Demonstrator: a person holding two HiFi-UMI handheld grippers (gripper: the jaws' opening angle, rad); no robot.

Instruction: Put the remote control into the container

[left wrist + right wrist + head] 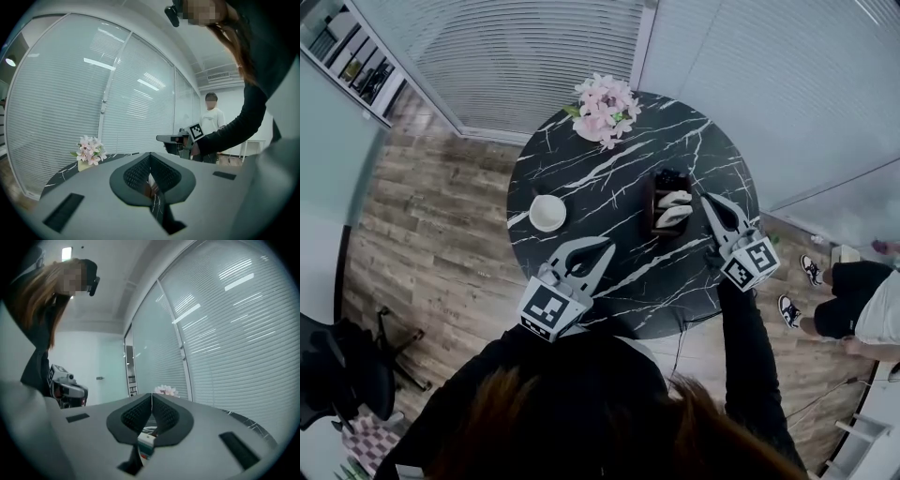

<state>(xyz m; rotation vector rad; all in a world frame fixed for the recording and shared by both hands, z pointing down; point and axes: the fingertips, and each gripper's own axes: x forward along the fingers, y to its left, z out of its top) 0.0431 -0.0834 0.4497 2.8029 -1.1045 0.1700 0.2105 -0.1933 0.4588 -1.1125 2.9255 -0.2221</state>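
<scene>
Head view: the remote control (674, 217) is lying inside the container (649, 206), the right gripper (706, 198) hovering just beside it, the left gripper (607, 247) waiting apart. Left gripper view: its fingers (138, 173) are pressing together, empty. Right gripper view: fingers (136, 414) likewise are pinching nothing, probably because the placing looks done.

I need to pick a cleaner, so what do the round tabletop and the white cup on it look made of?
Round tabletop: looks like polished black marble, or a marble-print laminate; irregular white veins cross a smooth dark surface. White cup: probably glazed ceramic, plain smooth white, though plastic is possible.
</scene>
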